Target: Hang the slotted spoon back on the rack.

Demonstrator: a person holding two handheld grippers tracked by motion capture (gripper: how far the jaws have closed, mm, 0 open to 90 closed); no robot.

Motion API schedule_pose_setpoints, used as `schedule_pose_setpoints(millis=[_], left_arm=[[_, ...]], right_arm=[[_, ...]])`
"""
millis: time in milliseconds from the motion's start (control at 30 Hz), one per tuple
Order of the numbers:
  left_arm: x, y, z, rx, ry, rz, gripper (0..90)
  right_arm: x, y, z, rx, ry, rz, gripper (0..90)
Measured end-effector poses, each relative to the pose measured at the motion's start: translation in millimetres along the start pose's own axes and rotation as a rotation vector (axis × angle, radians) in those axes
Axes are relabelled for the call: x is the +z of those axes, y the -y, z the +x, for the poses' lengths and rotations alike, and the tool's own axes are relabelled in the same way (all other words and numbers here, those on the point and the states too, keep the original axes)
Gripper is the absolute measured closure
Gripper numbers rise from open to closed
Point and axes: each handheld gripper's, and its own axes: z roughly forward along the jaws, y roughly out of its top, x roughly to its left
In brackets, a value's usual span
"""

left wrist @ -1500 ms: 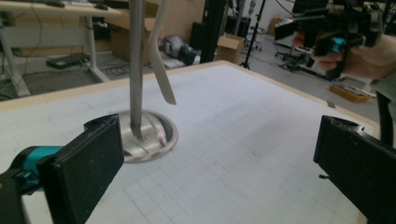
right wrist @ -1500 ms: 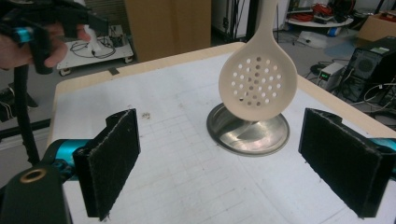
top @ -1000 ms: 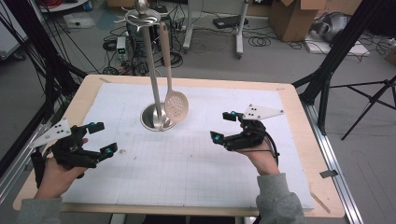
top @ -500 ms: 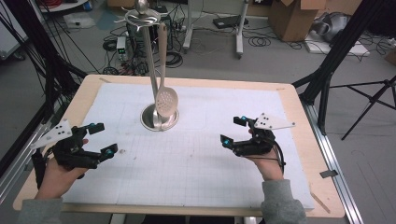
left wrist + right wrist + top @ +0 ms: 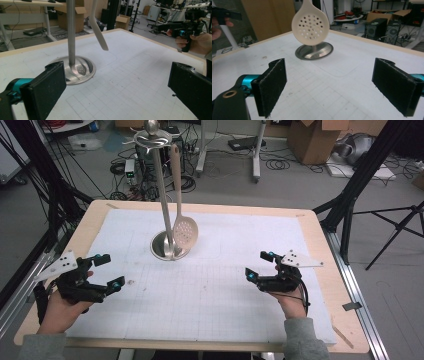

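On table point(image 5: 210, 320): one hanging slotted spoon point(image 5: 184, 231), one stand point(image 5: 165, 210), two grippers, both wide apart.

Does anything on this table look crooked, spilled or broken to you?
Nothing looks spilled or broken. The one oddity is the slotted spoon: it hangs from the metal stand at a slant, not parallel to the pole, its bowl off to one side above the round base. Both grippers, left and right, are open and apart from it.
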Motion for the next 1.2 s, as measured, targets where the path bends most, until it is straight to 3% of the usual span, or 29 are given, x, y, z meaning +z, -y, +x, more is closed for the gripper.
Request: schedule_pose_setpoints(millis=[267,367,767,900,1200], left_arm=[[-4.9,5.4,4.6,0.000,-0.030,0.002,2.0],[-8.7,7.7,8.3,-0.004,-0.047,0.006,2.0],[-17.2,12.5,12.9,-0.013,-0.084,0.001,2.0],[-18.8,13.6,12.7,-0.013,-0.094,0.001,2.0],[-23.3,18.1,12.8,-0.017,-0.118,0.008,2.0]], right_arm=[[-8.4,12.7,-4.8,-0.002,0.057,0.017,11.4],[-14.6,16.6,-7.6,0.012,0.099,-0.002,11.0],[-30.1,23.8,-11.9,0.041,0.141,-0.022,11.0],[-40.1,29.0,-16.8,0.062,0.189,-0.035,11.0],[-50.1,36.2,-21.4,0.073,0.230,-0.035,10.9]])
